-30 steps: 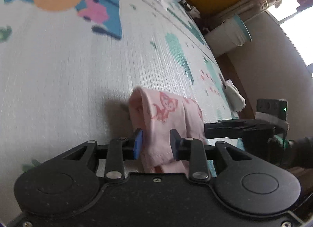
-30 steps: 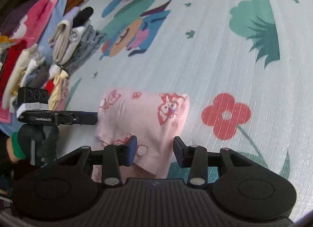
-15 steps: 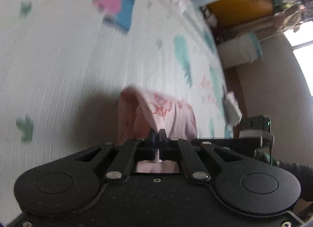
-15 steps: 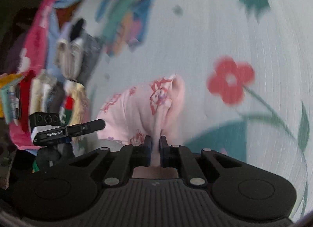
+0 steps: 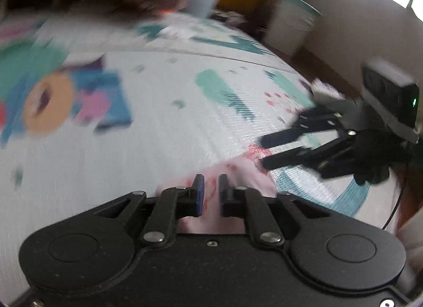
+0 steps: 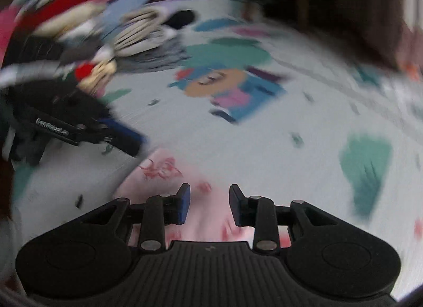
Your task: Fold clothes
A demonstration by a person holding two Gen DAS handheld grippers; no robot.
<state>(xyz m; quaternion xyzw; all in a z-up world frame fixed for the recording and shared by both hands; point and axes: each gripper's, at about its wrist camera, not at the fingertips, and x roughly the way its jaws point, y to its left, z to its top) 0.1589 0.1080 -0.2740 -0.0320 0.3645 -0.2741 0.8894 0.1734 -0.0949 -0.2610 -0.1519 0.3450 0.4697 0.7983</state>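
Left gripper [image 5: 211,184]: jaws parted by a narrow gap, having just been opening; the pink garment [image 5: 246,174] shows between and beneath them, and no pad visibly presses on it. Right gripper [image 6: 208,195]: jaws released and standing wider, also having just been opening, with the same pink printed cloth [image 6: 161,174] below the gap, ungripped. The garment lies on the patterned play mat [image 5: 158,127]. Containers: a white bin with a teal rim [image 5: 290,26] stands beyond the mat by the wall; its contents cannot be told. Heaped clothes [image 6: 137,37] lie at the mat's far edge. Both views are blurred.
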